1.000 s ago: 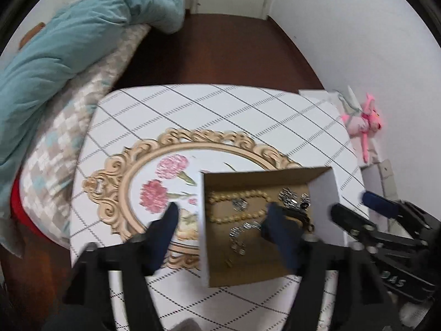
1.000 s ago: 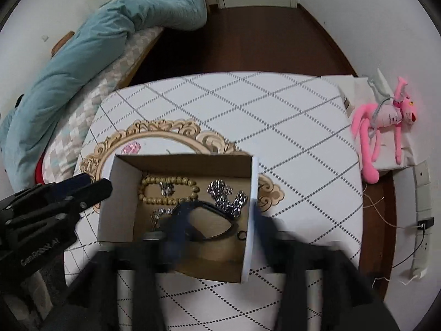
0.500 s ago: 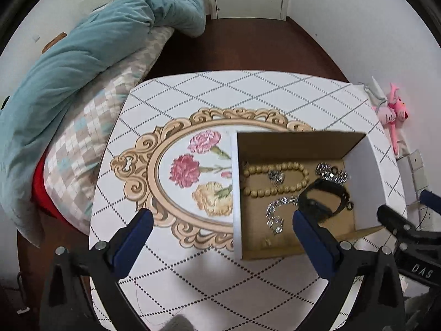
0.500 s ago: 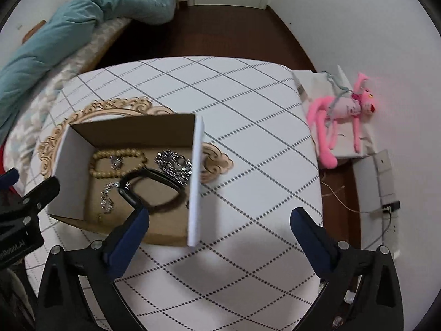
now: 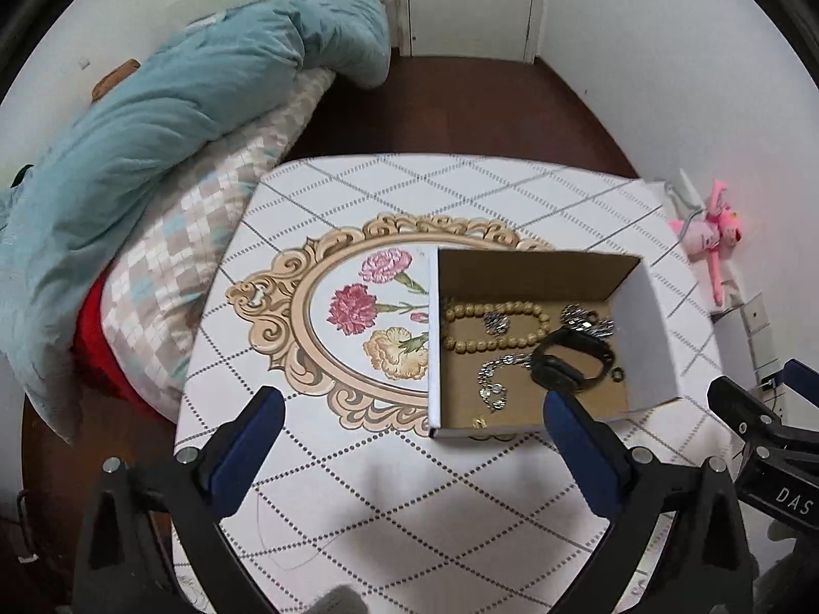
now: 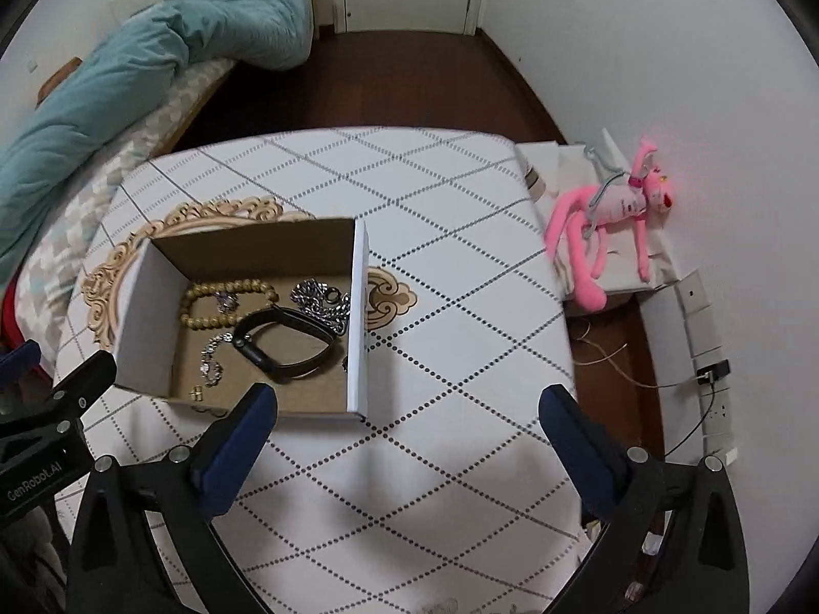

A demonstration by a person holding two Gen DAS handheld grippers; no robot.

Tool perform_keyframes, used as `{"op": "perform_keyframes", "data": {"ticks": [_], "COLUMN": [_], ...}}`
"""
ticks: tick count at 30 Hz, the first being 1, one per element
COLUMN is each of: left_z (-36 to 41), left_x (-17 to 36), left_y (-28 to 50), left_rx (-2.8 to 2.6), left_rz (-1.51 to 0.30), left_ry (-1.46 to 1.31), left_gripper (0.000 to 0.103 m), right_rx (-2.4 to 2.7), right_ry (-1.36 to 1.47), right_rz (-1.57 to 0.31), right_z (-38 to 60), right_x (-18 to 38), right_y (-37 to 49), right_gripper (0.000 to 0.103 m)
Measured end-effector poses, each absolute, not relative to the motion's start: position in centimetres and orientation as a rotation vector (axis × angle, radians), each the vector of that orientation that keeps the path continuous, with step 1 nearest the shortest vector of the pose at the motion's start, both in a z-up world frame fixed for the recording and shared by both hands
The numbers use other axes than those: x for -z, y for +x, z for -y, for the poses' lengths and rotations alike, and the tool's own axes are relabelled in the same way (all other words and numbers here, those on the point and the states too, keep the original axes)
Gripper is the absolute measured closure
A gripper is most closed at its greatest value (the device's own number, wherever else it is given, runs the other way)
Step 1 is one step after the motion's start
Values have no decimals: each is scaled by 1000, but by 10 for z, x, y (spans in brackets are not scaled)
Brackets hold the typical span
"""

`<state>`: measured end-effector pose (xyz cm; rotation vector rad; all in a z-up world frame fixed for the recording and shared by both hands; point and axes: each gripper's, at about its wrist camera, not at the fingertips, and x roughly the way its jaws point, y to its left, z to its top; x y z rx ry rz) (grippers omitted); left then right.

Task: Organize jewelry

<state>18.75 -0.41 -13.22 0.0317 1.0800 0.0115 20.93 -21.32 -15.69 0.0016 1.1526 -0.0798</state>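
An open cardboard box (image 5: pixel 650 317) (image 6: pixel 148 317) sits on the patterned table. Inside lie a wooden bead bracelet (image 5: pixel 494 327) (image 6: pixel 225 289), a black wristband (image 5: pixel 568 363) (image 6: pixel 281 343), silver chains (image 5: pixel 586 320) (image 6: pixel 322 302) and a small silver bracelet (image 5: pixel 491 381) (image 6: pixel 210 358). My left gripper (image 5: pixel 414 419) is open and empty, above the table in front of the box's left edge. My right gripper (image 6: pixel 407 409) is open and empty, to the right of the box. Each gripper shows at the edge of the other's view.
The table (image 5: pixel 389 481) (image 6: pixel 450 337) has a white diamond-pattern cloth with a gold floral frame (image 5: pixel 302 307). A bed with a teal duvet (image 5: pixel 153 117) lies left. A pink plush toy (image 6: pixel 609 220) lies on a shelf at the right by the wall.
Both grippers pulled back and up out of the box and now stand open. The black wristband, which the right gripper was over, now lies in the box.
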Motion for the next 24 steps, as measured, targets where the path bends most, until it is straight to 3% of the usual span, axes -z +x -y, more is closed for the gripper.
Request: {"op": "perform_keyframes", "data": {"ticks": [24], "left_z": [9], "left_x": [-43], "left_y": [58], "left_rx": [45], "left_rz": [-796], "left_ry": [-2], "left_gripper": [0], "right_rx": [129], "right_ry": [12], "right_rz": [-776], "right_z": [215], "right_x": [-49], "right_y": [47], "right_gripper": [0]}}
